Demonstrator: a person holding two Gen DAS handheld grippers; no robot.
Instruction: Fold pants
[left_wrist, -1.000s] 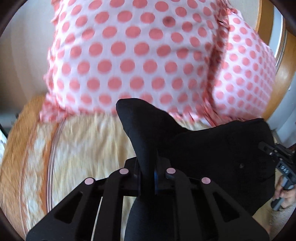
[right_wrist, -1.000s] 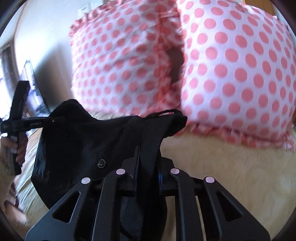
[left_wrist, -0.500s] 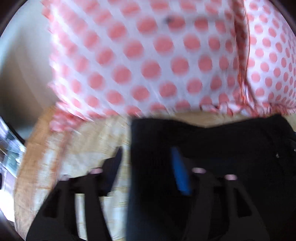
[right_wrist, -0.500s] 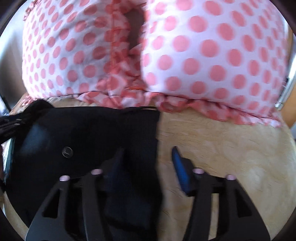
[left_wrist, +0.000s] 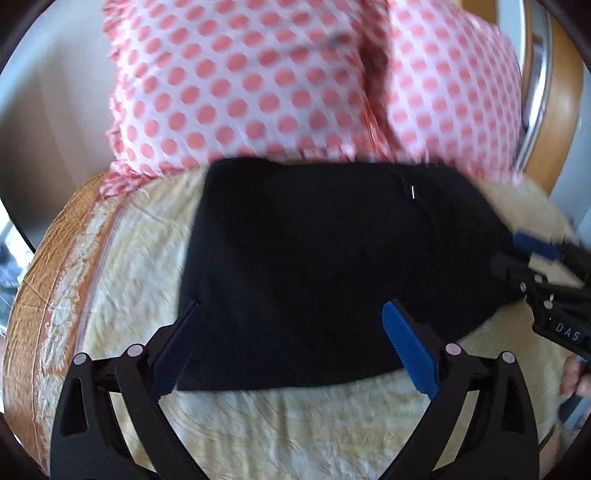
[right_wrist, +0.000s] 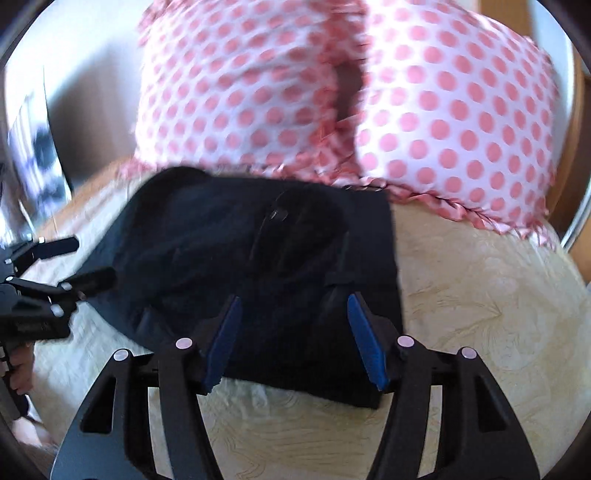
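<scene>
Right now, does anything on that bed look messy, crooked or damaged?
Nothing looks damaged or spilled. The black pants lie folded on the cream bedspread, their far edge against the polka-dot pillows. One side bulges, rumpled rather than flat. The left hand-held gripper and right hand-held gripper are both open.

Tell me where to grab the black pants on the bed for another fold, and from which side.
Probably the near corners of the black pants. They lie flat in a folded block below the polka-dot pillows, and the near edge faces both open grippers. Bring the left gripper and right gripper in low from the near side over the bedspread, one per corner.
</scene>
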